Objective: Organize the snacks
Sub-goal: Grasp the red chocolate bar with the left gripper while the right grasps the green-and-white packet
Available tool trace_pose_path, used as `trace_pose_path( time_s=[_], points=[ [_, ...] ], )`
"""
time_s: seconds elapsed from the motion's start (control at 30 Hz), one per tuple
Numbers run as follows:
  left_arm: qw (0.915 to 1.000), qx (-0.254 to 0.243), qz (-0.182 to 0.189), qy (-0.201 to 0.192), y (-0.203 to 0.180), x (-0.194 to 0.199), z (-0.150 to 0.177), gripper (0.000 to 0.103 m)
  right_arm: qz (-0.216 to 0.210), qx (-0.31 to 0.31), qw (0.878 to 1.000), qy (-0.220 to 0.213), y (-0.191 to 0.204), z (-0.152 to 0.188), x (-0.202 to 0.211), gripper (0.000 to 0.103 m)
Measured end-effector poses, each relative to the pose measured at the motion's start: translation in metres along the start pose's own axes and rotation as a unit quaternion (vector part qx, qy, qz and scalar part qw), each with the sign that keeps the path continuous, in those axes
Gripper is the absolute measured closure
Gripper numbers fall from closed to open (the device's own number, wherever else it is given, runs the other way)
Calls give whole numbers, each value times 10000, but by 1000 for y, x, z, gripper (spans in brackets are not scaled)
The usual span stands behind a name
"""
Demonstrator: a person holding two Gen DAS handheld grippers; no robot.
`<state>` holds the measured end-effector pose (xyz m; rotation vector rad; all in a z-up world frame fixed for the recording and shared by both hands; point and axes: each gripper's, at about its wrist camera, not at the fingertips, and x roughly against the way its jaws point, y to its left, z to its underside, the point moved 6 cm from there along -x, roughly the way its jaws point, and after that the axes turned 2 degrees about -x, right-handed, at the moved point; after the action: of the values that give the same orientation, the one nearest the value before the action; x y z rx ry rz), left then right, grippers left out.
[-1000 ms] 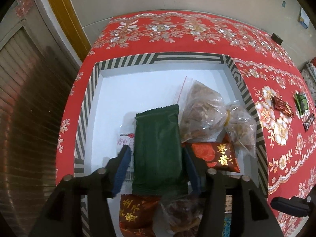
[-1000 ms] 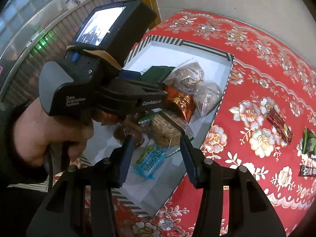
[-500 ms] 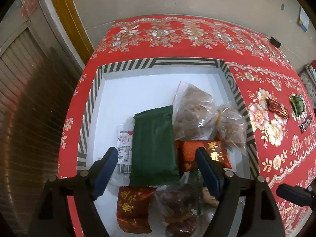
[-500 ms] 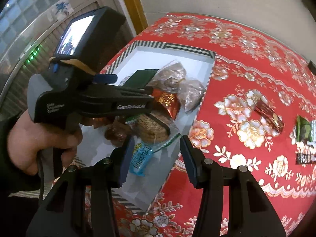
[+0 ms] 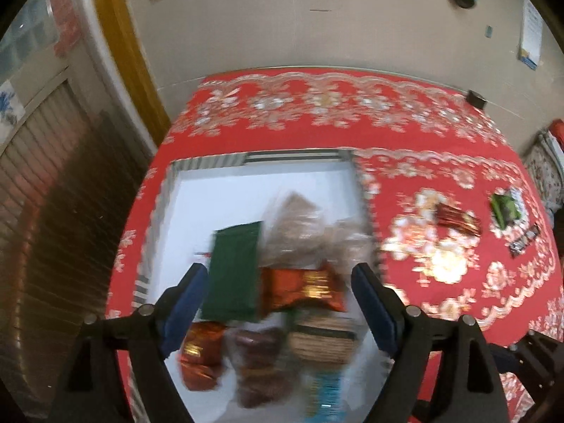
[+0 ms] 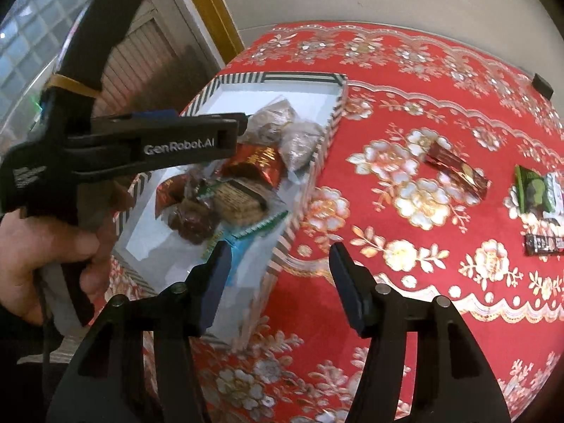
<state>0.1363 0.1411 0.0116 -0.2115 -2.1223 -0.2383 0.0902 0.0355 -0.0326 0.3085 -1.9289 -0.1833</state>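
Note:
A white box with a striped rim [image 5: 296,157] [image 6: 299,78] sits on the red floral tablecloth and holds several snacks. Among them are a dark green packet [image 5: 234,271], clear bags [image 5: 296,225], a red-gold packet [image 5: 303,287] [image 6: 259,164] and a blue packet [image 5: 326,393]. My left gripper [image 5: 278,306] is open and empty, raised above the box; it also shows in the right wrist view [image 6: 169,141]. My right gripper [image 6: 280,282] is open and empty over the box's near right corner. On the cloth to the right lie a dark red bar [image 6: 456,171] [image 5: 458,218], a green packet [image 6: 534,190] [image 5: 506,208] and a black bar [image 6: 544,243].
A wall runs behind the table. A wooden door frame [image 5: 123,53] and a slatted shutter [image 5: 46,190] stand on the left. A small black object [image 5: 476,98] sits at the table's far right edge.
My left gripper opened, let go of the dark green packet in the box, and rose back away from it. My right gripper moved slightly right; its jaws stayed open.

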Motion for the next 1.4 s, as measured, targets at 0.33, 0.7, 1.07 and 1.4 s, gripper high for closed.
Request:
trace_pose_path(
  time_s=[0.33, 0.7, 1.07, 1.4],
  points=[
    [9953, -712, 593, 288, -134, -6, 15, 18, 349, -1175, 9922, -232, -139, 27, 47, 45],
    [9892, -949, 768, 806, -197, -27, 39, 18, 654, -1000, 9895, -809, -258, -24, 71, 45],
    [9923, -664, 604, 857, -179, -40, 28, 18, 877, -686, 9938, 63, -287, -61, -1, 51],
    [9912, -665, 824, 789, -182, -56, 12, 18, 998, -521, 9936, 16, -282, -51, -6, 71]
  ],
)
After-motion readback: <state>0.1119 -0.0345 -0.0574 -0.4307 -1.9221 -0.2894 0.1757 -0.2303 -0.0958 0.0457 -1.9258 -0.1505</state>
